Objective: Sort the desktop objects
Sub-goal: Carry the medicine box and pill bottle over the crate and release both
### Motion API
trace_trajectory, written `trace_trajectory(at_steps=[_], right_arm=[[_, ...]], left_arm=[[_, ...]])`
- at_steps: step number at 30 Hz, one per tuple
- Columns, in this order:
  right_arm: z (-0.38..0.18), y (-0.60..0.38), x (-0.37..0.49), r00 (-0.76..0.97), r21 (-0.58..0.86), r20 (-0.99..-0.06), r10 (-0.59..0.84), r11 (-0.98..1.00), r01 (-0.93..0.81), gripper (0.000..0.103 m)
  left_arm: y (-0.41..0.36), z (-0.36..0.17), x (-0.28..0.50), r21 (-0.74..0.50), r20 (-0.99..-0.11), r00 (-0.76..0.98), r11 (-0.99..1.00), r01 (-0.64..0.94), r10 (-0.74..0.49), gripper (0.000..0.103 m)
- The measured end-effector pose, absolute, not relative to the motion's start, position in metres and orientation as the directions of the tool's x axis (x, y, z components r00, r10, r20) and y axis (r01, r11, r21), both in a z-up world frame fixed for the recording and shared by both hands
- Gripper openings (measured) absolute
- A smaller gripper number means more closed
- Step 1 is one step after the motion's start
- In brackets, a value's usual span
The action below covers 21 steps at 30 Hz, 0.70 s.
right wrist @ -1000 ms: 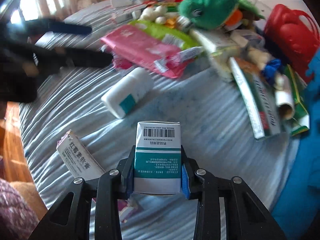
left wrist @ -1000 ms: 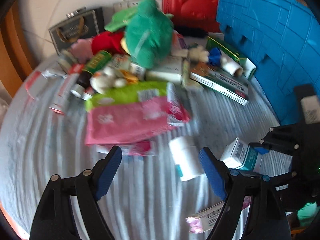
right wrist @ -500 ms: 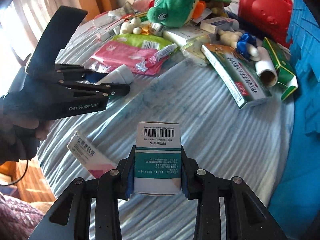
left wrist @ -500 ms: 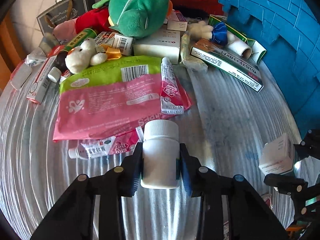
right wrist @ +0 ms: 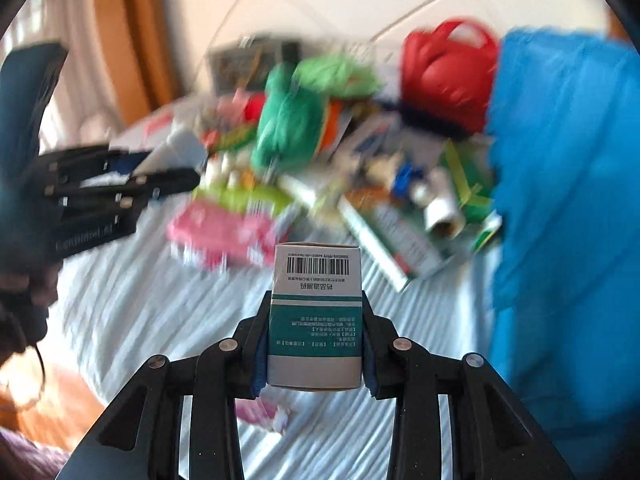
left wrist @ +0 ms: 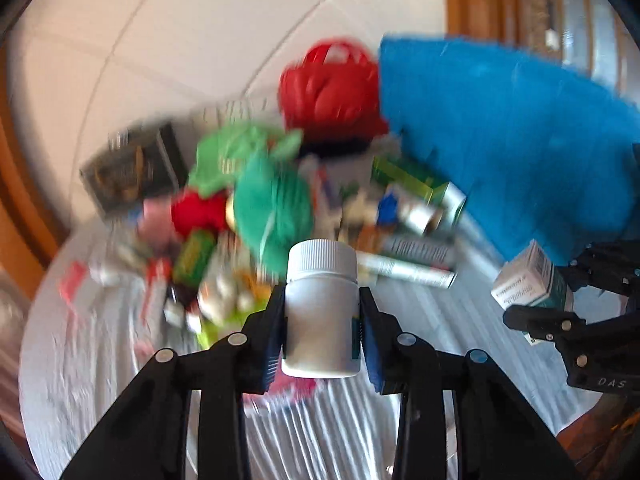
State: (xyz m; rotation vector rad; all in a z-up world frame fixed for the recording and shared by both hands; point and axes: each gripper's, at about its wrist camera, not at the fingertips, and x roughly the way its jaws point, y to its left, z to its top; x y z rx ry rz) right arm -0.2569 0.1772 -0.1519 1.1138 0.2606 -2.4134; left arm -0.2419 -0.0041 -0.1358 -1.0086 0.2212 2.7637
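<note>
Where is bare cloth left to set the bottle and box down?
Bare striped cloth lies between the pink packet, the long boxes and the blue bin. The far end, around the green plush and red bag, is crowded.

The white tiled wall (left wrist: 192, 40) rises behind the striped grey cloth (left wrist: 100, 360). Wooden trim (left wrist: 456, 4) stands at the wall's right edge, and more orange-brown wood (right wrist: 132, 36) with a pale curtain (right wrist: 76, 60) at its left.

White tiled wall (left wrist: 192, 40) behind; orange-brown wooden trim (right wrist: 136, 40); round table (left wrist: 100, 360) under pale striped cloth; daylight.
</note>
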Motion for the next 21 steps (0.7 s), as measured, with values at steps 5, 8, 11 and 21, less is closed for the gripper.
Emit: trace_trajectory(at_steps=[5, 8, 11, 21], right_arm=[[-0.074, 0.189, -0.237, -0.730, -0.019, -0.631, -0.264, -0.935, 0.354, 0.035], [-0.028, 0.206, -0.223, -0.811, -0.032, -0.553, -0.192, -0.968, 0.250, 0.035], [0.013, 0.230, -0.208, -0.872, -0.015, -0.468, -0.147, -0.985, 0.174, 0.035], [0.083, 0.357, -0.182, -0.940, -0.037, -0.336, 0.060, -0.998, -0.051, 0.035]], left_arm=[[0.019, -0.080, -0.237, 0.085, -0.542, -0.803, -0.935, -0.344, 0.247, 0.034], [0.040, -0.049, -0.235, 0.083, -0.484, -0.811, -0.905, -0.417, 0.329, 0.034], [0.066, -0.021, -0.231, 0.087, -0.437, -0.812, -0.881, -0.466, 0.387, 0.034], [0.200, 0.047, -0.228, 0.102, -0.332, -0.812, -0.837, -0.537, 0.480, 0.034]])
